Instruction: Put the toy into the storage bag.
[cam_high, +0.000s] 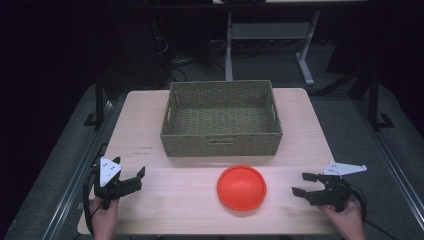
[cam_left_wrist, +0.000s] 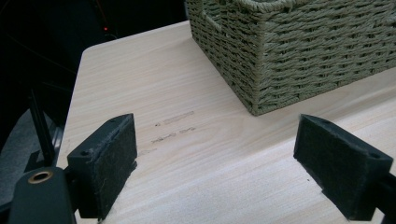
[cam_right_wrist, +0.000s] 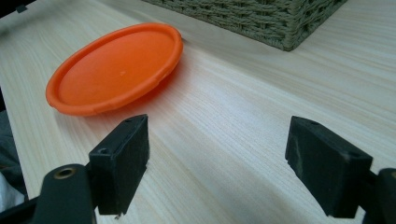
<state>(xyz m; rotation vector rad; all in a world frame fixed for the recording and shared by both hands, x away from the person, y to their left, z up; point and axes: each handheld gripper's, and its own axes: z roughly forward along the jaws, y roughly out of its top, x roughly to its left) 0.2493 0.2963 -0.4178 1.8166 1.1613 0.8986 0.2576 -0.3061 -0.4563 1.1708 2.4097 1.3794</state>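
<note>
Pale wooden desk (cam_high: 150, 120) under dim light, dark room behind. Orange plate (cam_high: 241, 187) lying flat near the front edge, rim up, round, so no long axis; just before the wicker basket (cam_high: 221, 142), apart from it. Faint dark marks on the wood left of the basket, unreadable. Left hand-held gripper (cam_high: 140, 177) released, empty. Right hand-held gripper (cam_high: 301, 183) released, empty, pointing toward the plate.

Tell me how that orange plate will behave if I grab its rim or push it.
The orange plate looks like thin moulded plastic, so probably stiff and light. It lies flat on the smooth table, so a push would likely slide it, not tip it. Its glossy raised rim may slip between the pads.
</note>
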